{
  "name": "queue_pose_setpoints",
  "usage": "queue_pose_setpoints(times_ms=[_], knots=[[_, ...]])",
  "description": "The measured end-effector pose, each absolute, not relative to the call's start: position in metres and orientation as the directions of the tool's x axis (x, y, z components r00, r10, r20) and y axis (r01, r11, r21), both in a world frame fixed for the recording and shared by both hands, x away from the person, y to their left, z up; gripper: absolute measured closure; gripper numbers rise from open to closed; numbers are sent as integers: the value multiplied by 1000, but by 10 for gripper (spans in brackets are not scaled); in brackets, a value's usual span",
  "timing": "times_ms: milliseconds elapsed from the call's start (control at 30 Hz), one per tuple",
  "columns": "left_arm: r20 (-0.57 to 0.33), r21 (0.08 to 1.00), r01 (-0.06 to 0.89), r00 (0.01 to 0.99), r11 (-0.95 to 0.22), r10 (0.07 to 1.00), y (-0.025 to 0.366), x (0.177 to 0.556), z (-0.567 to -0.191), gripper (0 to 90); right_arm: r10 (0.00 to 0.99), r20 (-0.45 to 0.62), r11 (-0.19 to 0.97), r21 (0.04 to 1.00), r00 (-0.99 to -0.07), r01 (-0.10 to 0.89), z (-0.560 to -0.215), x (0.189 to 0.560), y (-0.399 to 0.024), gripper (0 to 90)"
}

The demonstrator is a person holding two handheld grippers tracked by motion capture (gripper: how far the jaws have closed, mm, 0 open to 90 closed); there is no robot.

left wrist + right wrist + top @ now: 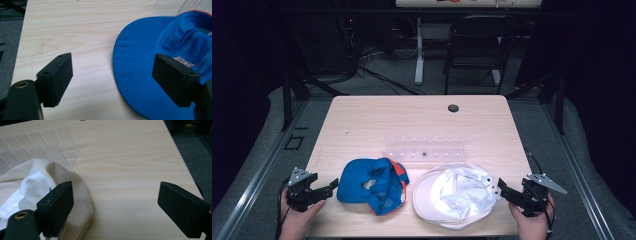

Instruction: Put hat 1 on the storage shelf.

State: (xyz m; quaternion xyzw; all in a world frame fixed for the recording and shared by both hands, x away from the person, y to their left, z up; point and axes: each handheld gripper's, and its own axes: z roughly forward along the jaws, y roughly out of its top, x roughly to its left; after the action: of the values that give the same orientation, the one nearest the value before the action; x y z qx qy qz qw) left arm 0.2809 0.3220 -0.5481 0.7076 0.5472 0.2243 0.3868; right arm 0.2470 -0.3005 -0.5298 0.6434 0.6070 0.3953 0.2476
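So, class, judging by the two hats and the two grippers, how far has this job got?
Nothing looks done yet: the crumpled blue fabric hat with orange trim and the cream-white fabric hat both lie loose on the pale wooden table, in front of the clear plastic rack. In hand: the left gripper and right gripper sit open beside each hat, holding nothing. Gripping and handling both hats is apparently left.

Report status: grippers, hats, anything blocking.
Left gripper open beside blue hat, right gripper open at white hat. Neither held. Clear rack behind, nothing in the way.
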Motion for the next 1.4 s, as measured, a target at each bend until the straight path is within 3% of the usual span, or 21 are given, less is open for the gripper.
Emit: queue_pose_setpoints(times_ms=[133,200,267,433,600,633,900,1067,1400], knots=[[-110,796,593,337,-120,935,322,279,-542,120,975,205,-117,796,-81,594,-531,243,-302,151],[-105,802,578,383,-150,918,322,278,-540,11,974,211,-119,787,-82,605,-531,243,-304,178],[-72,803,572,376,-170,924,319,276,-538,8,970,227,-128,779,-85,614,-530,243,-305,211],[-46,780,595,362,-193,931,318,274,-538,114,958,259,-125,768,-125,628,-524,246,-303,319],[-79,778,608,345,-159,935,323,275,-540,147,957,254,-114,769,-138,629,-519,247,-300,308],[-80,773,613,344,-160,935,325,275,-541,147,956,251,-111,784,-148,611,-517,248,-299,262],[-78,807,572,348,-146,934,329,276,-536,149,953,258,-120,798,-156,591,-511,253,-299,253],[-103,804,580,349,-128,932,330,275,-535,206,931,328,-156,753,-158,639,-502,258,-300,289],[-165,777,622,354,-100,921,330,274,-543,301,906,347,-100,732,-243,674,-479,269,-296,373]])
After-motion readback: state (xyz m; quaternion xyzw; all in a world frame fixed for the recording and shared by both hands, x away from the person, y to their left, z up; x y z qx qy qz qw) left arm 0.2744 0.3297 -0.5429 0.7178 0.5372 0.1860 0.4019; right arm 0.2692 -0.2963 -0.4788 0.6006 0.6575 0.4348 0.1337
